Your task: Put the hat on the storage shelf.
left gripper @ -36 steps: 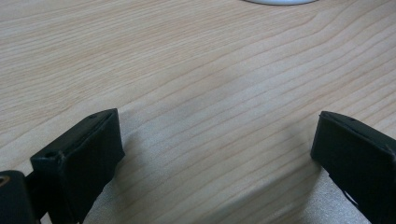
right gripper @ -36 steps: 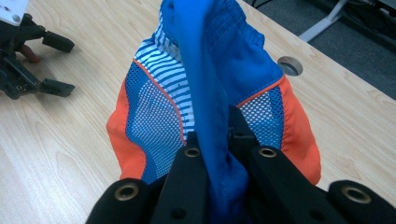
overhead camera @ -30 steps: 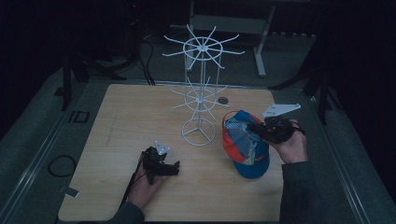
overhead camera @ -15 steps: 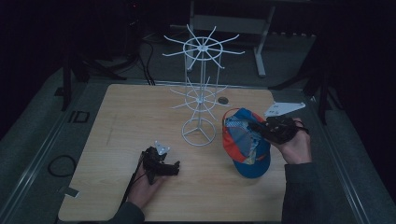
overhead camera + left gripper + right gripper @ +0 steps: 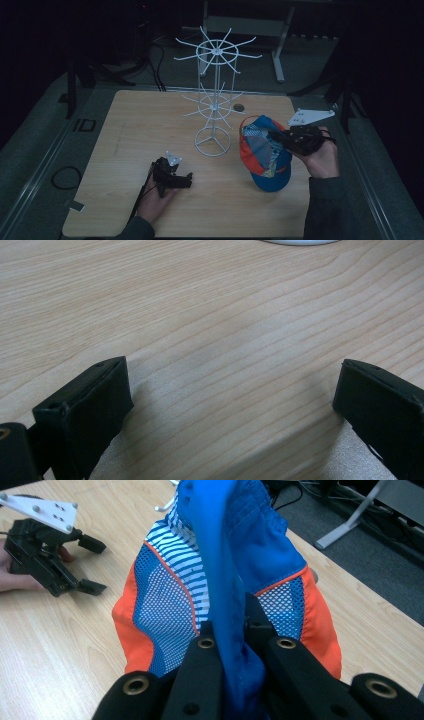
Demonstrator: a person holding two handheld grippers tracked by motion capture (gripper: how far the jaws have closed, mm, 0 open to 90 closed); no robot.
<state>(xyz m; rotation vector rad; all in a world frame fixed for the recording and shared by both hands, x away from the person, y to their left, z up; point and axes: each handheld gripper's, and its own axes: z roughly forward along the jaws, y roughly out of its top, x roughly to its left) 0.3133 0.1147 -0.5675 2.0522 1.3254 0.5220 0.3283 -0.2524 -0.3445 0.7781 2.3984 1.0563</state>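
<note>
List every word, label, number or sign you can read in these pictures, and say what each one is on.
None can be read. The cap shows stripes, mesh and plain blue and orange panels, no lettering on the parts that face the cameras. The right gripper, the left gripper, the white wire rack and the wooden table show no print. A dark mark on the floor beside the table's left edge is too blurred to read.

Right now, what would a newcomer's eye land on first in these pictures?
Probably the bright blue-and-orange cap at the table's right, pinched by its blue fabric in the right tool. Next, the tall white wire rack standing mid-table. The left tool rests open on the bare wood near the front.
</note>
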